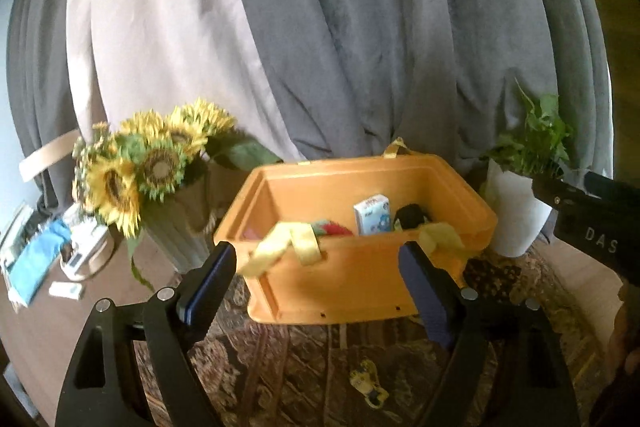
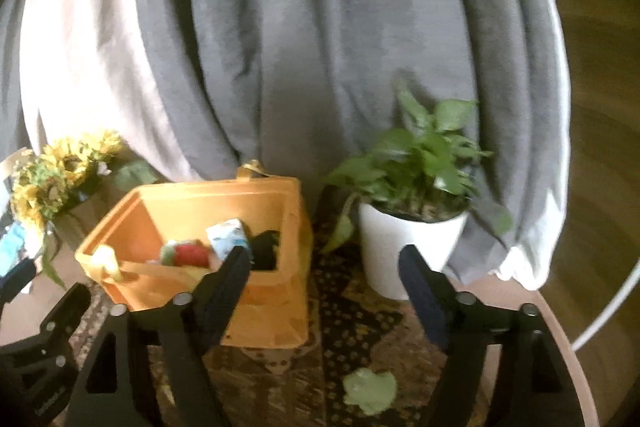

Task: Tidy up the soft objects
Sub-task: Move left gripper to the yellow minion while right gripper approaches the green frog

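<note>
An orange bin (image 1: 360,283) with yellow strap handles stands on the patterned mat. Inside it are a white-and-blue pack (image 1: 373,214), a red-and-green soft toy (image 1: 334,228) and a black item (image 1: 412,217). My left gripper (image 1: 316,255) is open just in front of the bin's near wall, with nothing pressed between its pads. A small yellow toy (image 1: 368,383) lies on the mat below it. My right gripper (image 2: 324,259) is open between the bin (image 2: 264,307) and the white pot, holding nothing. A green soft piece (image 2: 370,389) lies on the mat beneath it.
Sunflowers in a vase (image 1: 148,163) stand left of the bin. A leafy plant in a white pot (image 2: 408,251) stands to its right. Grey curtains (image 1: 360,27) hang behind. A blue cloth (image 1: 32,263) and small white devices lie at the far left of the round table.
</note>
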